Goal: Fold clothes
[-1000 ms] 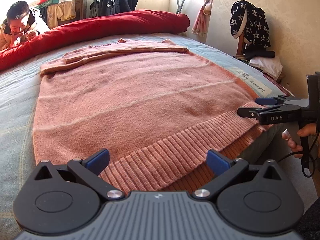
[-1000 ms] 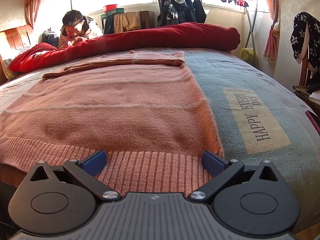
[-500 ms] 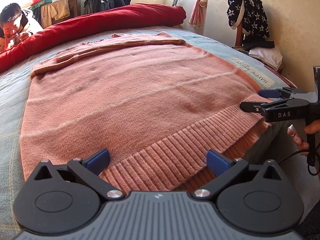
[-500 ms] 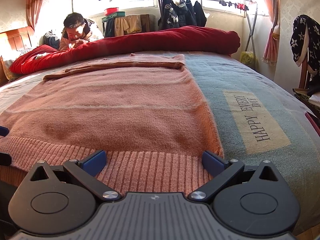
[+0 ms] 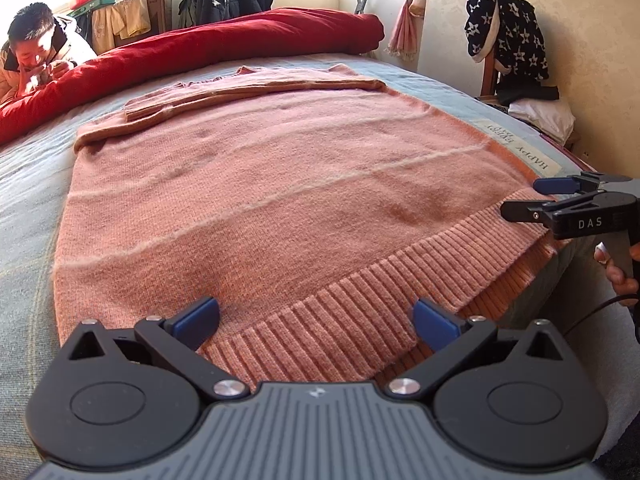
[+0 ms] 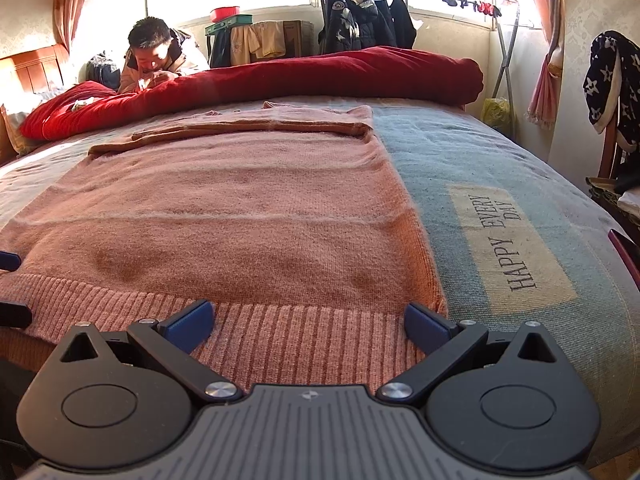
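Pink knitted sweater (image 5: pixel 280 200) lies flat on the bed (image 6: pixel 500 168), its ribbed hem (image 6: pixel 280 332) nearest both wide-open, empty grippers, left gripper (image 5: pixel 316 320) and right gripper (image 6: pixel 308 320), probably poised to pinch that hem and fold it away.

Background, both views. Red quilt (image 6: pixel 304 76) rolled across far side of bed (image 6: pixel 460 168). Person (image 6: pixel 154 56) upper left, leaning on quilt. Bed cover carries tan patch reading "HAPPY EVERY DAY" (image 6: pixel 506 240), right of centre. Clothes rack (image 6: pixel 420 4) with dark jackets by window. Star-patterned garment (image 5: pixel 506 32) draped over chair, upper right.
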{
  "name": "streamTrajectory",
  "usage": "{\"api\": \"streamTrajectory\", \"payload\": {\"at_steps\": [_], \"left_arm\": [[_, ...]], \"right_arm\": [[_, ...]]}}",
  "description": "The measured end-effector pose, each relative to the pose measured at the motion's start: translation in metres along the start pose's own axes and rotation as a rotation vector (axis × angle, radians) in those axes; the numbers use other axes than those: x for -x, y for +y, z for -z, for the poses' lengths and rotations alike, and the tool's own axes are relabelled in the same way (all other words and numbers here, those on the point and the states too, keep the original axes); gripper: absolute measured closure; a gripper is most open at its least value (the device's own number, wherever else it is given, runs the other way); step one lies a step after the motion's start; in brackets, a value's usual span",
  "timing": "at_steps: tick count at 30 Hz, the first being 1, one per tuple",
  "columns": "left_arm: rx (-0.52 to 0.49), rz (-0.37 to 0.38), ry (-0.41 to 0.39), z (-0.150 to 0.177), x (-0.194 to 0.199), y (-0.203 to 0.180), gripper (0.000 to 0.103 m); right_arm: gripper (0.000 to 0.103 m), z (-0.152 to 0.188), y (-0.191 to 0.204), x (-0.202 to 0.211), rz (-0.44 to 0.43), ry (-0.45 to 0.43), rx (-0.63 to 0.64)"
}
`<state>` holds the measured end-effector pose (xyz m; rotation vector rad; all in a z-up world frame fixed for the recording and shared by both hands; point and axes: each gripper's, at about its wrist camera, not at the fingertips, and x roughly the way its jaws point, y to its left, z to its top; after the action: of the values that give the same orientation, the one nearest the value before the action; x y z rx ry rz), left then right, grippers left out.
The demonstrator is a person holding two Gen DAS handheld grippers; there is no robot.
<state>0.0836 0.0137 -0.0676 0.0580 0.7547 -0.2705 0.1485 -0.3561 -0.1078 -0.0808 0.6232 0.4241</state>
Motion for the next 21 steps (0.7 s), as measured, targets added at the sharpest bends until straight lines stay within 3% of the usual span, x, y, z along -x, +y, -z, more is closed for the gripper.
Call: {"api": "streamTrajectory", "payload": {"at_steps": [5, 9, 15, 21], "left_arm": [[-0.002, -0.008, 0.009, -0.002, -0.002, -0.001, 0.001], [-0.002, 0.000, 0.006, -0.001, -0.001, 0.000, 0.001], [-0.017, 0.010, 0.007, 0.001, 0.000, 0.001, 0.001], [-0.019, 0.009, 0.003, 0.002, -0.002, 0.001, 0.001]], "right_arm": [[0.000, -0.018, 0.005, -0.001, -0.048, -0.052, 0.003], [0.000, -0.027, 0.011, -0.018, -0.095, -0.035, 0.002], [0.000, -0.020, -0.001, -0.031, -0.037, -0.008, 0.039], [0.000, -0.016, -0.025, -0.021, -0.057, -0.007, -0.038]]}}
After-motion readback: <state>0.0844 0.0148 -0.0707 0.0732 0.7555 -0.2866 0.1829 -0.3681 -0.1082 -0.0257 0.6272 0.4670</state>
